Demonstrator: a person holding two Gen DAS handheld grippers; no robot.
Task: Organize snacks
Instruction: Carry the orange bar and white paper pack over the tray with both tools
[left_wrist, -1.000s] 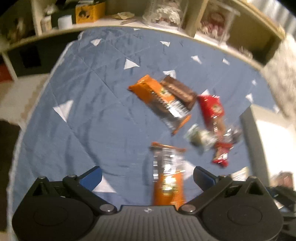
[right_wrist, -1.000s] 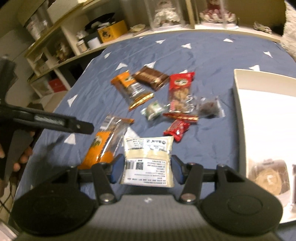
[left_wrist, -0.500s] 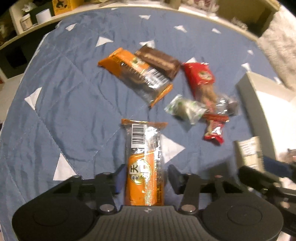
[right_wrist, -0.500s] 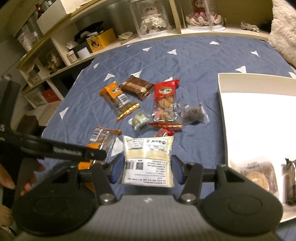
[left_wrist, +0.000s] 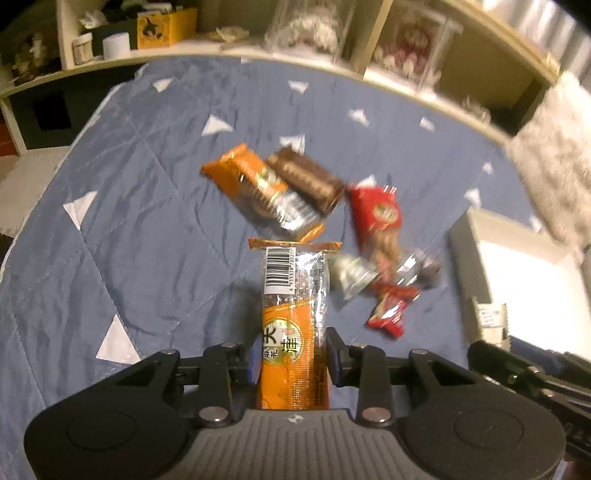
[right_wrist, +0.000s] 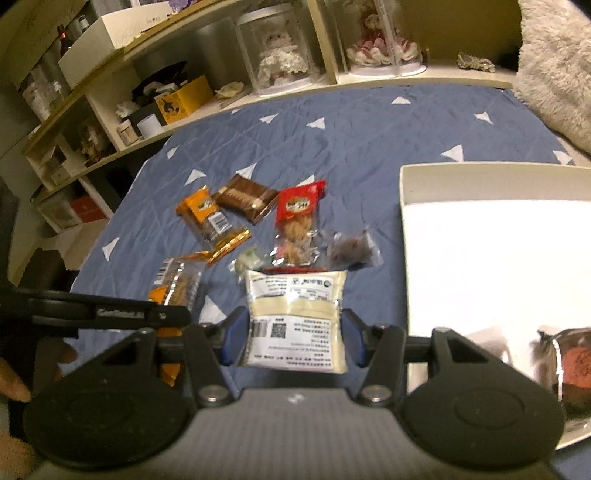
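My left gripper is shut on a long orange snack pack with a barcode and holds it above the blue quilt. My right gripper is shut on a cream-white snack packet, held just left of the white tray. Loose on the quilt lie an orange bar, a brown bar, a red pack, a small green-white sweet and a clear dark-filled pack. The left gripper with its orange pack shows in the right wrist view.
The white tray lies at the right; a wrapped snack sits at its near right end. Shelves with doll cases and boxes run along the far edge. A fluffy cushion is at the back right.
My left gripper closed on the long orange pack and lifted it off the quilt. My right gripper, holding the white packet, rose and moved nearer the tray.
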